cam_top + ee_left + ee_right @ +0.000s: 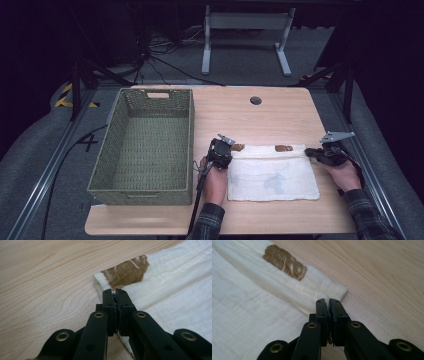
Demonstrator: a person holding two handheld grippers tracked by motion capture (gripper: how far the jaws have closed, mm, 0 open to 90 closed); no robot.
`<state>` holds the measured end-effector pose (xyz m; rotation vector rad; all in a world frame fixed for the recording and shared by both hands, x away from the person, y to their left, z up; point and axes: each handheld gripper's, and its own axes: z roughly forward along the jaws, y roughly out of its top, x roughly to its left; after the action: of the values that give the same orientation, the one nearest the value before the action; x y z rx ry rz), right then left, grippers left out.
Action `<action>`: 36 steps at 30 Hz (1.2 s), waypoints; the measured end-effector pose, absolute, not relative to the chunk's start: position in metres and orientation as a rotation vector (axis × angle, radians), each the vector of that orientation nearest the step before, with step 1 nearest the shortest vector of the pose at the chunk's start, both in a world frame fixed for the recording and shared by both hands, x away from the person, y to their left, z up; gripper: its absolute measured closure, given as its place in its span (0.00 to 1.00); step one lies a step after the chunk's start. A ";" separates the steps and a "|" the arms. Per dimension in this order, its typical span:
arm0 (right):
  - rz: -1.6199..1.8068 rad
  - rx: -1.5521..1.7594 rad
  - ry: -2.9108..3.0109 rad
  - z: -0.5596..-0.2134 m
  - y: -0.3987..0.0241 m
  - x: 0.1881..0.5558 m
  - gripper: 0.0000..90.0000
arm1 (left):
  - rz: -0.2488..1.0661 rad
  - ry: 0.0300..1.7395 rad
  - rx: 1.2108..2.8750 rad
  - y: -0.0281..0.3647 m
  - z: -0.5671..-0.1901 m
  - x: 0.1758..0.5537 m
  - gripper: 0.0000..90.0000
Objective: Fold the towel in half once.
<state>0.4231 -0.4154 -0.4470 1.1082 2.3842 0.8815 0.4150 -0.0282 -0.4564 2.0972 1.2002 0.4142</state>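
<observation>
While flat, towel (pixel 272 172) spans both hand-held grippers.

floor: grey carpet (pixel 240 60), cables (pixel 165 62) | behind: white desk frame (pixel 245 37) | surroundings: dark | table (pixel 280 112): light wood, grommet hole (pixel 256 100)

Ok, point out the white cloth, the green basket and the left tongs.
white cloth (pixel 272 175), high view, middle of the fabric.
green basket (pixel 141 191), high view, near wall.
left tongs (pixel 115 292), left gripper view, between the shut tips.
</observation>
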 end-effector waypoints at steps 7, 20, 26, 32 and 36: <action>0.945 1.090 2.399 -0.440 -0.422 0.397 0.96 | 0.430 1.161 2.102 -0.023 -0.447 0.384 0.97; 0.973 1.048 2.417 -0.431 -0.424 0.339 0.96 | 0.427 1.100 2.086 -0.013 -0.436 0.333 0.97; 0.989 1.019 2.410 -0.429 -0.425 0.321 0.96 | 0.445 1.057 2.056 -0.009 -0.424 0.313 0.97; 1.007 1.004 2.431 -0.431 -0.427 0.305 0.96 | 0.388 1.043 2.062 -0.003 -0.429 0.298 0.97; 0.993 0.992 2.451 -0.433 -0.425 0.298 0.96 | 0.375 1.040 2.077 -0.002 -0.434 0.292 0.97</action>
<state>0.2977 -0.4253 -0.4332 0.9921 2.4515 0.9929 0.2915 -0.0021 -0.4343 2.0770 1.0405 0.3752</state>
